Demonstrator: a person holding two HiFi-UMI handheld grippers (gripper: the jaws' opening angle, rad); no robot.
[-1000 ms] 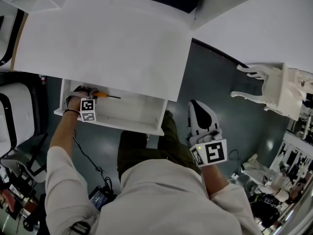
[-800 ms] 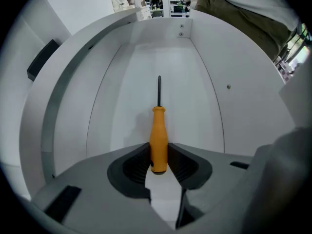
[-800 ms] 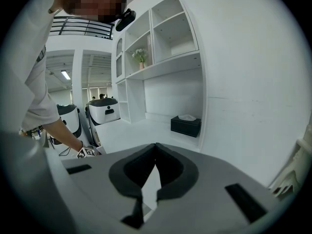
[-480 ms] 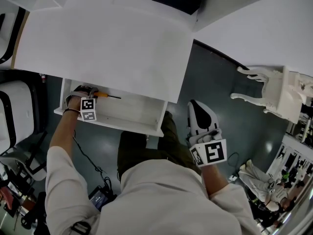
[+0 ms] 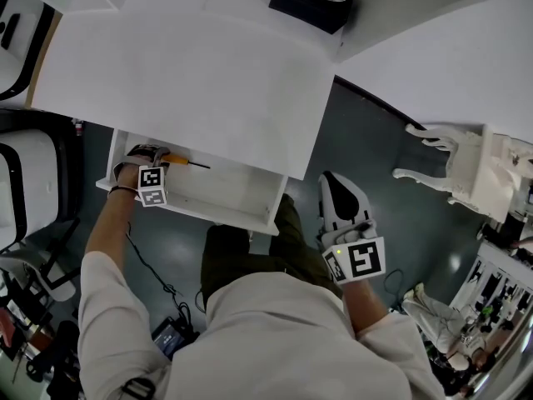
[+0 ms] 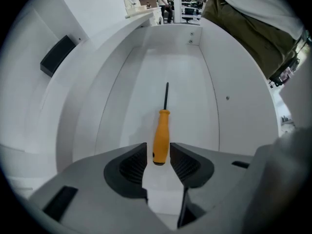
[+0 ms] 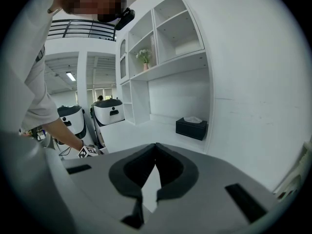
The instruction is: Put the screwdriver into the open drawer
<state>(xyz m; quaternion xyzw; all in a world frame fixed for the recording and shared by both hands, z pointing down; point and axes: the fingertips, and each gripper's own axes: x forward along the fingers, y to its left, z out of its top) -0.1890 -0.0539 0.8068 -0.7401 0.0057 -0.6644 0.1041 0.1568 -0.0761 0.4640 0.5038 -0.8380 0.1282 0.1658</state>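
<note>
grey padded jaws of the left gripper [image 6: 158, 151] stand apart, having just been opening, with the butt of the orange-handled screwdriver [image 6: 161, 133] between them and the pads not pressing on it. the screwdriver lies flat on the bottom of the open white drawer [image 6: 195, 52], its dark shaft pointing away from the gripper. the drawer sticks out from under a white desk [image 5: 191, 73]. the right gripper [image 7: 156, 147] is held well apart from the drawer, at the person's right side over dark floor [image 5: 366, 140], its jaws together and empty. a black tissue box [image 5: 311, 0] sits at the back of the desk.
</note>
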